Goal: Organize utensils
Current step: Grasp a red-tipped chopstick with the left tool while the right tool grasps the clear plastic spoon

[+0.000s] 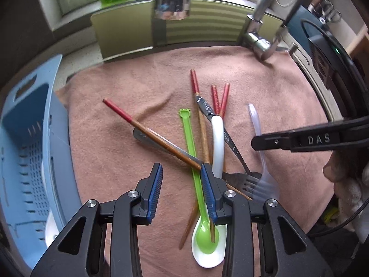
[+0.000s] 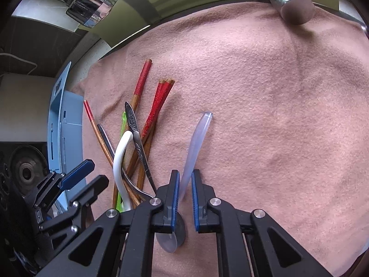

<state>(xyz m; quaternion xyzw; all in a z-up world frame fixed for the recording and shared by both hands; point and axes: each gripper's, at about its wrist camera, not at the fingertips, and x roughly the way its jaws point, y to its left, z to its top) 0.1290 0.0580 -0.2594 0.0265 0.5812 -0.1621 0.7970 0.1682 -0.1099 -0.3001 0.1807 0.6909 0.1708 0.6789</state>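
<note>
A pink towel [image 1: 265, 87] covers the counter, and the utensils lie on it in a loose pile in the middle of the left wrist view; the left gripper [image 1: 181, 190] hangs over the lower part of this pile with its blue fingers [image 1: 155, 191] released, a clear gap between them, and nothing is held; its right finger stands over the handle of the green spoon [image 1: 192, 159], whose bowl rests inside the bowl of the white spoon [image 1: 218, 143] at the bottom of the frame; a chopstick [image 1: 147, 131] with a red end crosses the pile from the middle left, over a metal spoon [image 1: 147, 139]; more red-ended chopsticks [image 1: 220, 101] point to the upper middle, and a metal fork [image 1: 233, 147] lies across them with its prongs at the lower right.

In the right wrist view the right gripper [image 2: 185, 198] is low over the clear plastic spoon [image 2: 196, 143], which lies just beside the pile, on its right; the fingers [image 2: 175, 196] stand one on each side of the handle, still apart; I cannot tell if they touch it; the bowl of this spoon shows under the left finger, in the lower middle.

A blue basket [image 1: 30, 143] stands at the left edge of the left wrist view, beside the towel; a chrome faucet [image 1: 263, 39] rises at the upper right.
</note>
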